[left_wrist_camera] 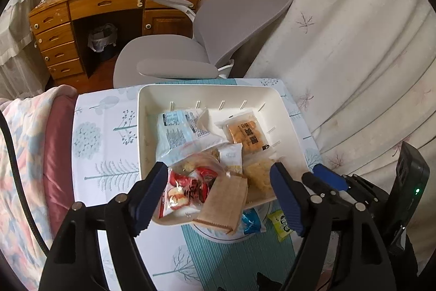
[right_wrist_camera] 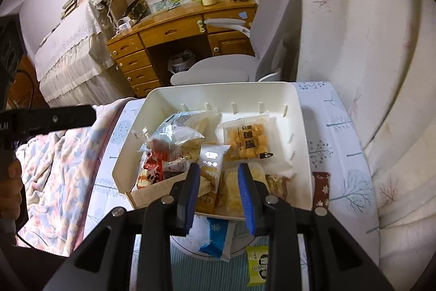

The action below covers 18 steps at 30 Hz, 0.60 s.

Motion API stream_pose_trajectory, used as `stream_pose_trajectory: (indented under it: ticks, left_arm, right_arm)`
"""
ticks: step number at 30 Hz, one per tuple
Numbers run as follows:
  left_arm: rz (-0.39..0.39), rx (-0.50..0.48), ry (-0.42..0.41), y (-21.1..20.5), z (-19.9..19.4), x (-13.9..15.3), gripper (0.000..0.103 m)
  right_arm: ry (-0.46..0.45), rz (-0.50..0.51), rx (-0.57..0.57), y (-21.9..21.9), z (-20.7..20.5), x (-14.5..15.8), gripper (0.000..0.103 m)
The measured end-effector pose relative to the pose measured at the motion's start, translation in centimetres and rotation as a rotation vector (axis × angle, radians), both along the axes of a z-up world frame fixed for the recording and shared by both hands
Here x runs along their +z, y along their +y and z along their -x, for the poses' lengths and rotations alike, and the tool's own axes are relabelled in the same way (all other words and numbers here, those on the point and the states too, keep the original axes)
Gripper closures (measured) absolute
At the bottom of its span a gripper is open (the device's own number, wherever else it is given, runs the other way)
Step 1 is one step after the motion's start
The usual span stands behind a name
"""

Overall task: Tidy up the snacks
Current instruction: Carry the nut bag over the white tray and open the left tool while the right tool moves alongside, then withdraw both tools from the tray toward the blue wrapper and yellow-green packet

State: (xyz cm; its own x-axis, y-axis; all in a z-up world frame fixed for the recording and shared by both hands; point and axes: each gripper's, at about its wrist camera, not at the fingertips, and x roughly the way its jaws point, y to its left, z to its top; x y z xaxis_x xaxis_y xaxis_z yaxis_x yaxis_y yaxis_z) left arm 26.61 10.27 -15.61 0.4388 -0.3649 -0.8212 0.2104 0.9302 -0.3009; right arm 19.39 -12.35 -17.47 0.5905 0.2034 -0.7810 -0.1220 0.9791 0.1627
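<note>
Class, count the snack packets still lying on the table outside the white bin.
3: blue packet and green packet before the white bin, brown packet at its right. Others may be hidden.

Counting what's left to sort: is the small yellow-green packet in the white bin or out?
Out. The yellow-green packet lies on the tablecloth, in front of the white bin.
</note>
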Motion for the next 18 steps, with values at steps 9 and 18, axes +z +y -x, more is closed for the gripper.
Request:
stream_pose_trajectory:
  ticks: [9,18]
  left_arm:
    - [-0.019,-0.020,0.001,-0.1,4.1,0.9,0.027]
    - [-0.030,-0.068,0.009,-0.3,8.1,0.7,0.026]
  right_arm:
    - [0.014,-0.042,-0.064,-1.5,2.8,1.1,0.070]
    - [0.048,-0.070,-0.146,-2.7,6.3,1.1,0.061]
